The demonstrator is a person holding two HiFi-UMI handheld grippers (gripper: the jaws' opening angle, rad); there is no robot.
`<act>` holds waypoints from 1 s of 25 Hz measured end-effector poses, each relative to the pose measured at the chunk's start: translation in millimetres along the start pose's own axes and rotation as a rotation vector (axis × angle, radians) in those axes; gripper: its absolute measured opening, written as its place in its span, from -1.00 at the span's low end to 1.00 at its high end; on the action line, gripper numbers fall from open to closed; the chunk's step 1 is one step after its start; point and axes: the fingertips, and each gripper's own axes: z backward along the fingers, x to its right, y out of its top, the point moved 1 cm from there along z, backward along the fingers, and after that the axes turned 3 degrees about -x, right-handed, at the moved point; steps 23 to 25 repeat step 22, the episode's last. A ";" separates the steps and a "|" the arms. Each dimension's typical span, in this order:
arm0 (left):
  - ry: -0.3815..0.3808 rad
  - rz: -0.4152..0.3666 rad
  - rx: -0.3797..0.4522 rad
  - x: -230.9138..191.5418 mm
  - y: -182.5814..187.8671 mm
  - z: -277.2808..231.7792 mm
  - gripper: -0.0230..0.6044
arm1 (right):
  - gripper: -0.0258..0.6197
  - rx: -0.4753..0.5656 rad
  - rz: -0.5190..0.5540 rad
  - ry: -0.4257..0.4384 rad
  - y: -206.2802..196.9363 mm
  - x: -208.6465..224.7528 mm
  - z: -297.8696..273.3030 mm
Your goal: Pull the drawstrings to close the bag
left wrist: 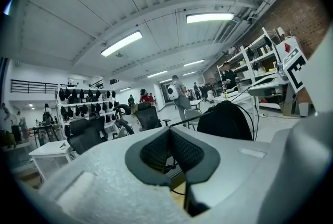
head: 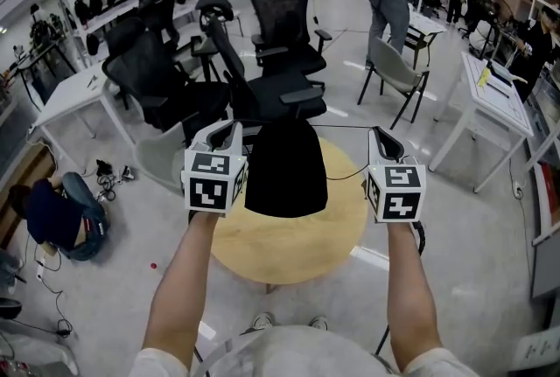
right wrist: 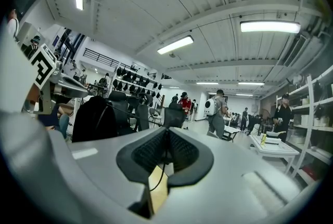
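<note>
The black bag [head: 286, 170] hangs above the round table [head: 289, 254], its mouth apparently gathered shut. Its drawstrings [head: 341, 127] run taut sideways to the left tongs [head: 229, 130] and right tongs [head: 382, 139], each pinching a cord. Probably only a final tug remains.

grey floor [head: 464, 279], round wooden table [head: 289, 251], black office chairs [head: 282, 25], strip lights [left wrist: 120, 43]
</note>
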 end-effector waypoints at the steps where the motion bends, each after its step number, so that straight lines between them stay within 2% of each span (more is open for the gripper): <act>1: -0.001 0.002 0.000 -0.1 -0.1 0.4 -0.92 | -0.87 0.002 -0.001 0.001 0.7 -0.2 0.5; 25: -0.013 0.020 -0.011 1.5 -3.5 -2.1 -0.92 | -0.87 0.007 -0.005 0.009 2.8 1.2 1.3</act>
